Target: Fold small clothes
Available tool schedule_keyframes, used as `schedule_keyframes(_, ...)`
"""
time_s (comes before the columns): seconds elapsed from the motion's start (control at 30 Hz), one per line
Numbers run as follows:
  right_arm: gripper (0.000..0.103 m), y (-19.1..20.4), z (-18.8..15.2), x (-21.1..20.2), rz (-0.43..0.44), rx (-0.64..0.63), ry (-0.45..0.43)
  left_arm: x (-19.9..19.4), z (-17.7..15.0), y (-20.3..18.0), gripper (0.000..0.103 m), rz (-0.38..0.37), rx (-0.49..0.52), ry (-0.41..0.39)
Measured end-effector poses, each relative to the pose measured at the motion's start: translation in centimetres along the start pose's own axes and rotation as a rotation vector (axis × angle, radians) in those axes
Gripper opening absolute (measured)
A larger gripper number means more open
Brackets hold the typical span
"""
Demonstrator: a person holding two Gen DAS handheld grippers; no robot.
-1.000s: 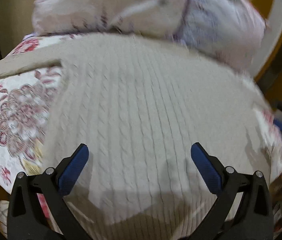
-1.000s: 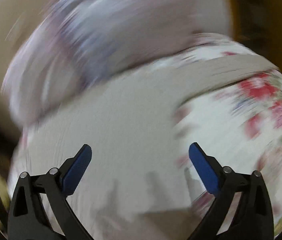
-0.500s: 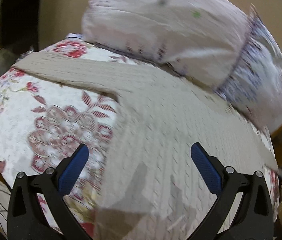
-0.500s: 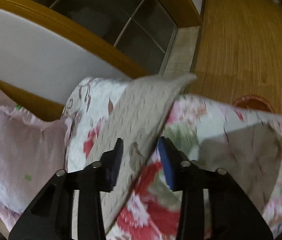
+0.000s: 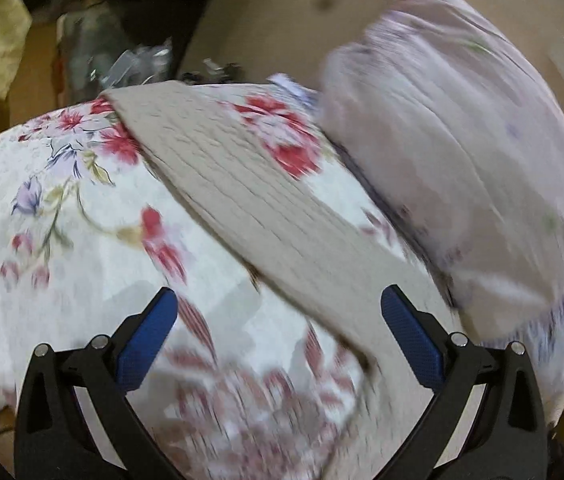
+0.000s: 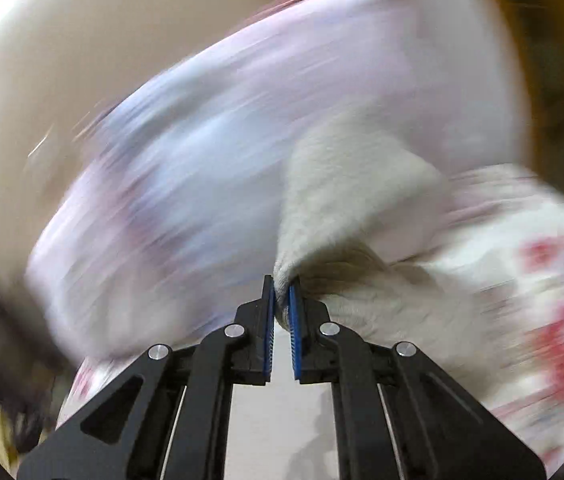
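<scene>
A beige cable-knit sweater lies on a floral bedspread (image 5: 61, 208). In the left wrist view its long sleeve (image 5: 241, 200) runs diagonally from the far left toward the near right. My left gripper (image 5: 277, 332) is open and empty, hovering over the bedspread with the sleeve's base by its right finger. My right gripper (image 6: 281, 296) is shut on a bunched piece of the sweater (image 6: 342, 184) and holds it lifted in front of the pillow. The right wrist view is heavily blurred.
A large pale pink pillow (image 5: 462, 152) lies at the head of the bed, right of the sleeve, and fills the middle of the right wrist view (image 6: 201, 184). Dark clutter (image 5: 121, 40) sits beyond the bed's far left edge. A beige wall (image 6: 61, 60) is behind.
My right gripper has closed fully on the sweater's sleeve and swung it up toward the pillow. My left gripper has swung left off the sweater body to the other sleeve, staying open.
</scene>
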State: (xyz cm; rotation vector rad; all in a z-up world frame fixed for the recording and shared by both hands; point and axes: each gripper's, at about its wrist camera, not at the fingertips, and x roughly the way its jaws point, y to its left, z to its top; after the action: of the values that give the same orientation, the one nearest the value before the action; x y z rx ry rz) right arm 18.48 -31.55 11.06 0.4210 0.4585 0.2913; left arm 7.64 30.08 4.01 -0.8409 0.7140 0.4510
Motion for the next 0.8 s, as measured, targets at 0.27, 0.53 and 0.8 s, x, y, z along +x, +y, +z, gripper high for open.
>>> schedule_keyframes(0.27, 0.04, 12.7, -12.4, 8.6, 0.111, -0.134, 0.45, 3.5, 5.8, 4.4, 0.093, 0.028, -0.149, 0.013)
schedule_keyframes(0.53, 0.05, 8.1, -10.8, 7.5, -0.031, -0.015, 0.41, 5.3, 10.1, 7.7, 0.046, -0.033, -0.269, 0.027)
schedule_keyframes(0.8, 0.051, 6.4, -11.4, 4.6, -0.056, -0.024, 0.391, 4.0, 11.8, 2.3, 0.006, -0.037, 0.003, -0.043)
